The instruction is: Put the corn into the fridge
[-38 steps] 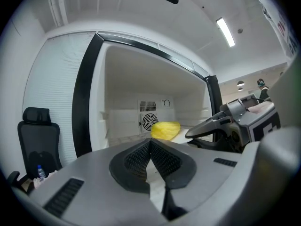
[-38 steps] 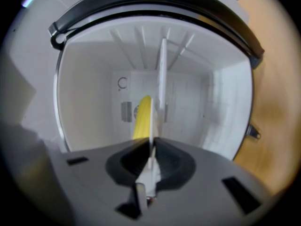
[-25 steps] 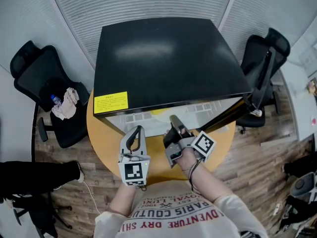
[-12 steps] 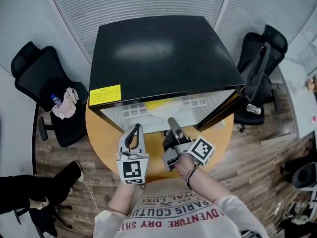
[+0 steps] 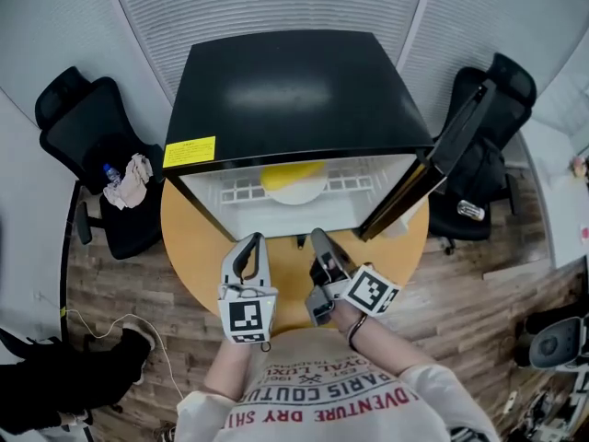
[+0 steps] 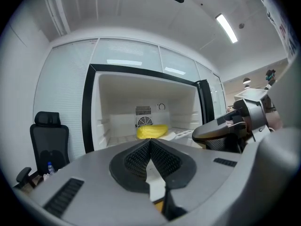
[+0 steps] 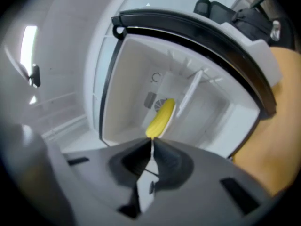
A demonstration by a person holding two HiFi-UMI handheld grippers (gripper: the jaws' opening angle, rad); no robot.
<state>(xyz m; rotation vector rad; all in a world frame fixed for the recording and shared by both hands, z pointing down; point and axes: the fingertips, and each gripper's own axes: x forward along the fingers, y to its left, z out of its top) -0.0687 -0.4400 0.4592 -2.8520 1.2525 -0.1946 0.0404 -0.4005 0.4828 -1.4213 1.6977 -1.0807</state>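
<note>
Corn [image 5: 293, 172] is seen on a plate [image 5: 300, 193] inside the open fridge [image 5: 294, 90], at 12 o'clock from the 2 grippers. The jaws of the left gripper [image 5: 250, 245] and the right gripper [image 5: 320, 239] are pressed together, with nothing held.

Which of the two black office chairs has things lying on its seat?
The chair on the person's left: a crumpled cloth and a small bottle lie on it. The right chair, partly behind the fridge door, shows none.
</note>
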